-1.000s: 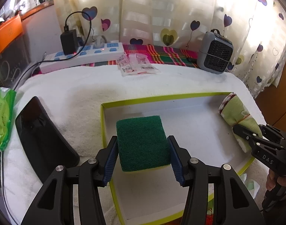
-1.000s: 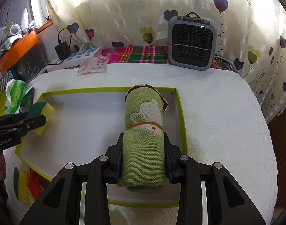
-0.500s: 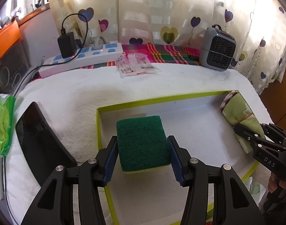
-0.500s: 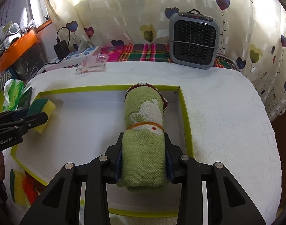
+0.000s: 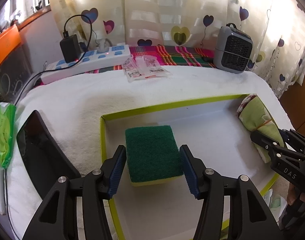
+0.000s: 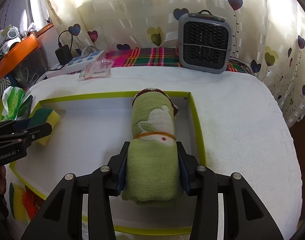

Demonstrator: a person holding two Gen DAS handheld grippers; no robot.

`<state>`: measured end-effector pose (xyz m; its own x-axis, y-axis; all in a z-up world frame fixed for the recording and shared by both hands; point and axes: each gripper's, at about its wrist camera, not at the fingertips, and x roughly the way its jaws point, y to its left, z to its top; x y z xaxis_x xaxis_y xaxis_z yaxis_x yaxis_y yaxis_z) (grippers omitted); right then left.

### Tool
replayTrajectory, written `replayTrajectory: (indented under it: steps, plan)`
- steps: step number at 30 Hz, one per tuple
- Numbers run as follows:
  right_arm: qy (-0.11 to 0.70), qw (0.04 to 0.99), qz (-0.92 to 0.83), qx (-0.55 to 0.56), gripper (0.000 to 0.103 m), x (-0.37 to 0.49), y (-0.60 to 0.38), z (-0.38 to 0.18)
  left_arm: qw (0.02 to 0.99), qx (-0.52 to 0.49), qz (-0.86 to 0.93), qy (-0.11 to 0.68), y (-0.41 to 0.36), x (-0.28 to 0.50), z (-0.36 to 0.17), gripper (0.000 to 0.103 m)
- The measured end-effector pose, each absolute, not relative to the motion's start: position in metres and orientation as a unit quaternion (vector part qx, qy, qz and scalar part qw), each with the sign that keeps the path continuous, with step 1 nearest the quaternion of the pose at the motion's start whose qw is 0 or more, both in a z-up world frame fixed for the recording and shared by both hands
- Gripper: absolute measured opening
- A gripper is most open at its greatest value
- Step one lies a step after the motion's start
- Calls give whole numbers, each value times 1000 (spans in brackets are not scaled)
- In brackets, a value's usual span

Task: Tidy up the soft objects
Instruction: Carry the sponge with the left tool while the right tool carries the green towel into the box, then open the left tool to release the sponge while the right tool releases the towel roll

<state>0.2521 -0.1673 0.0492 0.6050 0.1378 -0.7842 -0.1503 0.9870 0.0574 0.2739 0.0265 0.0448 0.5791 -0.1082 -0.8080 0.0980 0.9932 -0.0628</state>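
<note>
Left gripper (image 5: 152, 166): pitched steeply downward, jaws just widened, blue pads parted from the sponge (image 5: 152, 154) lying between them. Right gripper (image 6: 152, 168): likewise pitched down, jaws just eased apart, the rolled towel (image 6: 152, 146) flanked at 9 and 3 o'clock.

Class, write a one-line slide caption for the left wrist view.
Left gripper, jaws just opening, straddles a green sponge lying in the yellow-rimmed tray.

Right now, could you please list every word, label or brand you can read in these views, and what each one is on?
"DAS": on the right gripper body, in the left wrist view.
"GenRobot.AI": on the left gripper body, in the right wrist view.
Print on the plastic sachets: too small to read.
Lettering along the box rim: blurred, unreadable.
</note>
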Motion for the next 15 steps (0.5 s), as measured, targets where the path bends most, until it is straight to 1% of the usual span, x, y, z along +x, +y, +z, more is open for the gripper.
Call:
replayTrajectory:
  steps: [4, 6, 8, 11, 15]
  plan:
    - [433, 898, 81, -2, 48, 252, -168, 50, 890, -8, -59, 452, 26, 273, 45, 57]
    - [430, 899, 82, 0, 54, 251, -169, 52, 891, -6, -60, 450, 25, 272, 46, 58]
    - [428, 900, 81, 0, 56, 250, -168, 53, 892, -8, -60, 448, 26, 271, 47, 60]
    - [424, 902, 82, 0, 57, 249, -167, 54, 893, -11, -60, 447, 27, 270, 48, 60]
    - [421, 903, 82, 0, 57, 248, -167, 56, 895, -13, -52, 444, 30, 267, 52, 63]
